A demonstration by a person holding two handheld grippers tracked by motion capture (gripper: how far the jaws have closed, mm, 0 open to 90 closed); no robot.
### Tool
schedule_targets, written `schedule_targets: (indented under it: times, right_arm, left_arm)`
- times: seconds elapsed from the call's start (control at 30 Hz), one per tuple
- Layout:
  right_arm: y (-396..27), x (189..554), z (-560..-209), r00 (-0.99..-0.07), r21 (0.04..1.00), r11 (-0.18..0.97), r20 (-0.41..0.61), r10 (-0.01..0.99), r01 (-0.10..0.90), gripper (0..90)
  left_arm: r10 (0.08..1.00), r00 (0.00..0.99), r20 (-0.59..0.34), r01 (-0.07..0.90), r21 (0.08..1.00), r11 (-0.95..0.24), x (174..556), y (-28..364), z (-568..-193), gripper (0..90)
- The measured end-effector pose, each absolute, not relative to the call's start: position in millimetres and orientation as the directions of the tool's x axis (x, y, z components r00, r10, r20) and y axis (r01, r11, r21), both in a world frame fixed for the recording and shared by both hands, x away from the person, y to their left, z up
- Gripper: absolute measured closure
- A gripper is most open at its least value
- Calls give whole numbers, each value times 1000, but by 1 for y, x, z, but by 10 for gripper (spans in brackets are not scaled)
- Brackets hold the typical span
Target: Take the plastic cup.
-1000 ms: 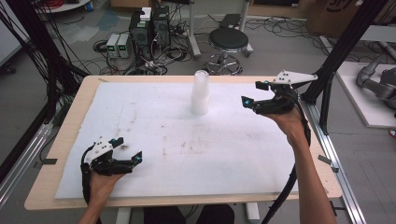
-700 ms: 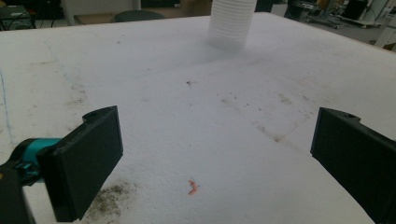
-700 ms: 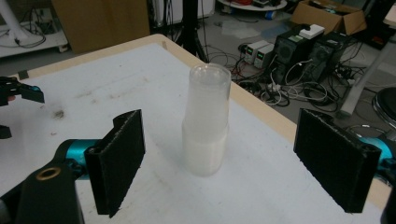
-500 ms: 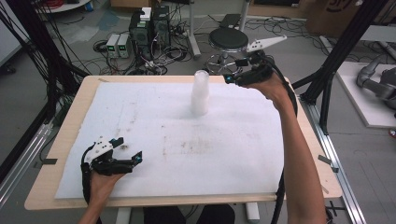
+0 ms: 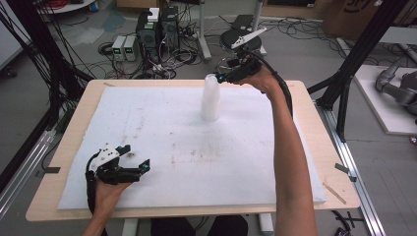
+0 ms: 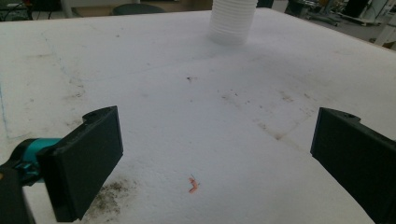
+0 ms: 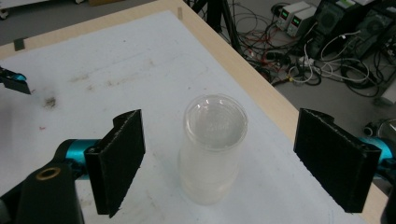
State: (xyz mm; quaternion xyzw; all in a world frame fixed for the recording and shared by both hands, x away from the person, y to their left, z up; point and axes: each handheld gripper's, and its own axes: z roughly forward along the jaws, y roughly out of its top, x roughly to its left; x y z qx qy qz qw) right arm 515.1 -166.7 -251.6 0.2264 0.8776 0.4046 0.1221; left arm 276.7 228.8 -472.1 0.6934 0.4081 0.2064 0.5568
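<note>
Two hand-held grippers work over a white foam sheet [image 5: 167,132] that covers a pale wooden table [image 5: 314,128]. Right gripper [image 5: 222,77]: held above the far part of the sheet, just beside the top of a tall stack of translucent white plastic cups [image 5: 211,98]; its jaws stand wide apart and hold nothing. In the right gripper view the stack [image 7: 212,149] stands upright below and between the two black jaws, clear of both, nearer the jaw seen at the left; the pads do not touch it. Cup stack: cylindrical, slightly tapered, with a round rim and a glossy, cloudy wall; the bottom of the top cup shows through the open mouth. In the left gripper view its ribbed lower part [image 6: 232,21] rests on the sheet, far ahead of the jaws. Left gripper [image 5: 136,160]: held low over the near left corner of the sheet, well apart from the stack, jaws wide and empty. Jaw pads: flat, matt black, rectangular, on teal mounts. Foam sheet: matt, faintly grained, marked with dark smudges and a small orange scrap [image 6: 193,185] between the left jaws.
</note>
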Motion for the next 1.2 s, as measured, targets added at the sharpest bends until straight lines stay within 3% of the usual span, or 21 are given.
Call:
schedule_targets:
  times: [0.5,1.1,1.2]
  right_arm:
    - [-137,538,-293,-860,724,594,-2,510,351,166]
    - [-127,543,-314,-860,686,617,23,510,385,177]
    - [-126,544,-315,-861,683,620,25,509,386,231]
  left_arm:
    - [796,582,-165,332,942,-48,276,229,-472,23]
    - [794,585,-165,337,940,-53,277,229,-472,23]
    - [793,586,-165,338,940,-54,277,229,-472,23]
